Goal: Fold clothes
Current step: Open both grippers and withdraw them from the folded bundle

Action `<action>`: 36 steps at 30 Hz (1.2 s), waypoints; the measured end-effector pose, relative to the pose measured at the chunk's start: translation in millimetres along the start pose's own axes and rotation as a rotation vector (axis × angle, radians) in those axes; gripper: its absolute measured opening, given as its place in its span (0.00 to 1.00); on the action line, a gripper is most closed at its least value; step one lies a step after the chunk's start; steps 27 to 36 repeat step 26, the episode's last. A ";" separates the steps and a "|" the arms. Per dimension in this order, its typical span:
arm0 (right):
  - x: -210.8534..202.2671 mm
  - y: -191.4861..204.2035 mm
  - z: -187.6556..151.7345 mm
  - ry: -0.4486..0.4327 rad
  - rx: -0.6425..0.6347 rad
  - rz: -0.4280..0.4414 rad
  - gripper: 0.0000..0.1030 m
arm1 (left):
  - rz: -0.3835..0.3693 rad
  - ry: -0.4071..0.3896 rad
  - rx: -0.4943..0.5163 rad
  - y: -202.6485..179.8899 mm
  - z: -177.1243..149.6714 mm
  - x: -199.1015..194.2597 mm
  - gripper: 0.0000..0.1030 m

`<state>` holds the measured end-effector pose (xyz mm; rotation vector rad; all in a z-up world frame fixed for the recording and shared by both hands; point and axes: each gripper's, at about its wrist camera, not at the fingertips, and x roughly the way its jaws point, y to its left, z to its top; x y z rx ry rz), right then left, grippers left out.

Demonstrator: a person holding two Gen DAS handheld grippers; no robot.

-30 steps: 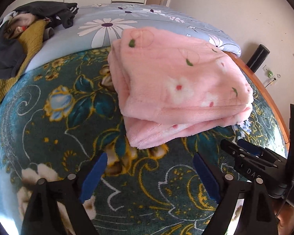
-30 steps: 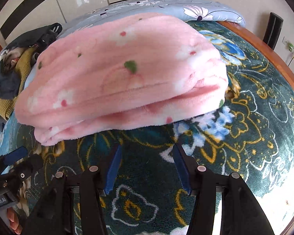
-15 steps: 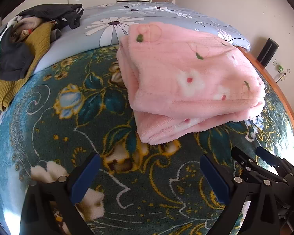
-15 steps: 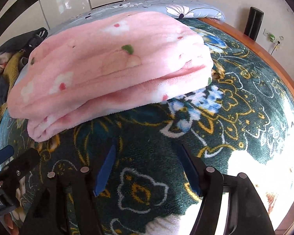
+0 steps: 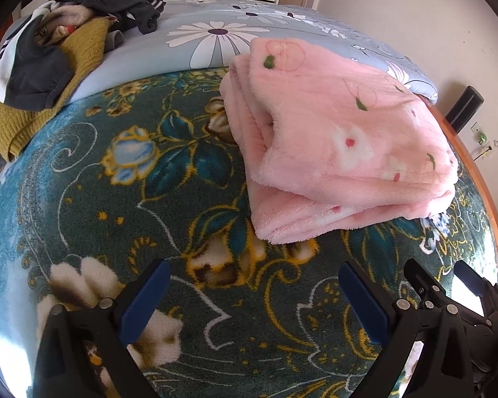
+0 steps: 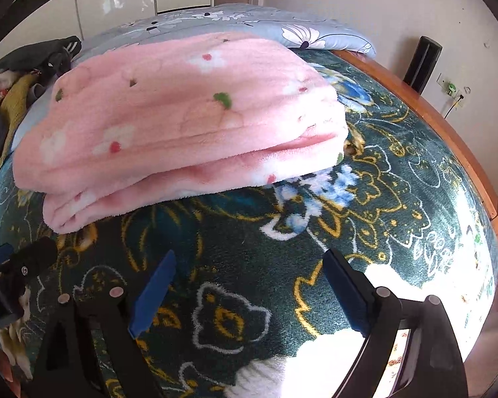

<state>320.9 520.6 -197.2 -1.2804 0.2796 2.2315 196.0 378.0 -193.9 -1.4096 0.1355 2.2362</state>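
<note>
Currently: folded pink garment [image 5: 342, 139] on floral blanket [image 5: 116, 199], ahead of left gripper [image 5: 252, 295] and right gripper [image 6: 249, 285]; both spread wide, apparently empty.

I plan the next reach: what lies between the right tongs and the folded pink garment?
Only bare floral bedspread lies between the open right tongs and the pink garment, shown in the right wrist view.

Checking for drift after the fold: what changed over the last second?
Both grippers backed away from the folded pink fleece garment; the right gripper spread its jaws wider, the left gripper stayed open. Neither holds anything. The garment and the clothes pile stayed put.
</note>
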 end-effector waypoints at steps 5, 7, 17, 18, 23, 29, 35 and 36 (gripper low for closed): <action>-2.6 1.6 1.0 0.002 -0.007 -0.015 0.88 | 0.027 0.002 0.058 -9.5 -1.8 1.2 1.00; -2.1 1.1 2.6 0.005 -0.007 -0.019 0.88 | 0.036 0.002 0.070 -11.1 -2.5 1.2 1.00; -1.6 -1.4 6.8 0.031 -0.014 -0.033 0.88 | 0.042 -0.004 0.084 -11.8 -4.8 1.4 1.00; -1.8 -1.4 7.0 0.033 -0.015 -0.034 0.88 | 0.039 -0.002 0.079 -11.0 -5.0 1.6 1.00; -2.4 -2.1 9.4 0.042 -0.019 -0.038 0.88 | 0.025 0.001 0.041 -4.9 -4.4 0.0 1.00; -4.3 -1.5 10.4 0.046 -0.020 -0.040 0.88 | 0.018 0.004 0.026 -2.1 -4.4 -0.7 1.00; -4.3 -1.5 10.4 0.046 -0.020 -0.040 0.88 | 0.018 0.004 0.026 -2.1 -4.4 -0.7 1.00; -4.3 -1.5 10.4 0.046 -0.020 -0.040 0.88 | 0.018 0.004 0.026 -2.1 -4.4 -0.7 1.00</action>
